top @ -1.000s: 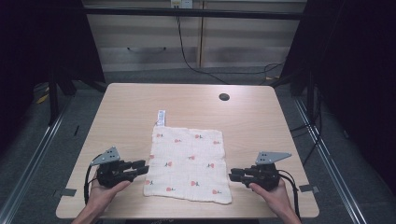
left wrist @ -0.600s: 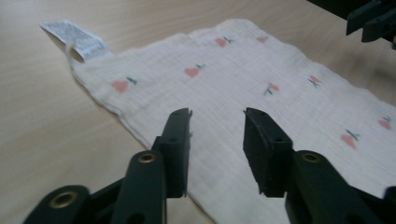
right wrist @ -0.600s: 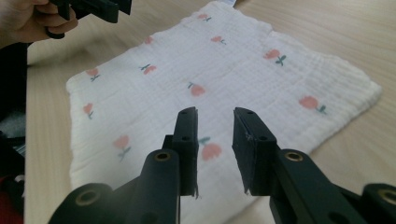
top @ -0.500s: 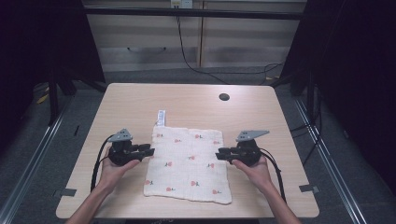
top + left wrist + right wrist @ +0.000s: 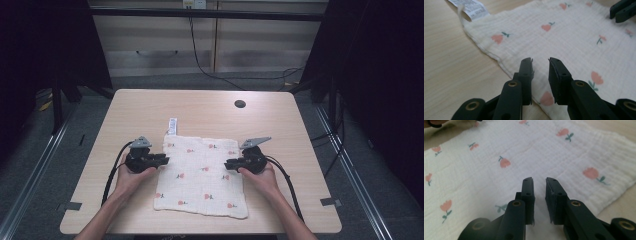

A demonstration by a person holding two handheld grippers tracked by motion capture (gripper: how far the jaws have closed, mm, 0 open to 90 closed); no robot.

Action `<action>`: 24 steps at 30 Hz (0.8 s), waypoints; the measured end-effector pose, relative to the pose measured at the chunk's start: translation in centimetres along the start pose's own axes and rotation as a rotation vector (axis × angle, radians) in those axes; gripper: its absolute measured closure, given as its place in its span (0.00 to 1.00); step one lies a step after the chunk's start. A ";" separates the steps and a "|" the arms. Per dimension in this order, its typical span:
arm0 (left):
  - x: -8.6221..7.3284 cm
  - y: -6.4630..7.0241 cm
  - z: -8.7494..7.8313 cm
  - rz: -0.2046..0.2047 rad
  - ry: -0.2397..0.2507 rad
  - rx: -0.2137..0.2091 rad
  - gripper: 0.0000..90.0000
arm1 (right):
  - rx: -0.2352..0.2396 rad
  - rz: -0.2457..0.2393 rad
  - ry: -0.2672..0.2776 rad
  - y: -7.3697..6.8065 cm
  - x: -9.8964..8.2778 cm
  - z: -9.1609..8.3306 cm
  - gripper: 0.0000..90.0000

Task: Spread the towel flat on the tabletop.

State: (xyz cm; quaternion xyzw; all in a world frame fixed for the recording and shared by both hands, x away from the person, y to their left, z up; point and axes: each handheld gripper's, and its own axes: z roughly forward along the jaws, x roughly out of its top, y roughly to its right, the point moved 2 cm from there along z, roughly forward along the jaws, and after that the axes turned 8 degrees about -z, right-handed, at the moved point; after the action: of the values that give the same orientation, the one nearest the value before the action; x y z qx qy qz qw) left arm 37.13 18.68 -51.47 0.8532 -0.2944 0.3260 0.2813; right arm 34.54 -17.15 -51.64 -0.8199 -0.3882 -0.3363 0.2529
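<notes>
From the high view I've got the white cloth with its little red flower print lying flat on the desk, toward the near edge and about centred, its label poking out at the far left corner. My left claw sits at the cloth's left edge and my right claw at its right edge, tips pointing at each other across the fabric. A dark round hole shows on the far right of the desk. Over to the left gripper view: the left claw has just been closing and stands at a narrow gap just above the cloth's hem, nothing pinched between the pads, with the label far off left. Now the right gripper view: the right claw has been closing too, narrow gap, hovering over the cloth, fabric beneath it but not gripped.
</notes>
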 end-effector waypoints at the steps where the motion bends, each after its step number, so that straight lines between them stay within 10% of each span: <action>1: -0.1 0.2 0.2 0.013 -0.016 -0.007 0.81 | 0.001 -0.004 -0.020 -0.1 -0.3 0.2 0.86; 24: -2.0 3.5 -0.8 0.098 -0.099 -0.046 0.79 | -0.001 -0.032 -0.054 -2.7 -2.8 -2.5 0.88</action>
State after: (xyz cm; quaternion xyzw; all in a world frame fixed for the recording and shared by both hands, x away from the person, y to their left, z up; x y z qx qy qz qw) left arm 33.17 17.58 -51.42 0.8462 -0.3568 0.2898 0.2696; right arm 30.14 -18.54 -51.71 -0.8225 -0.4079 -0.3181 0.2363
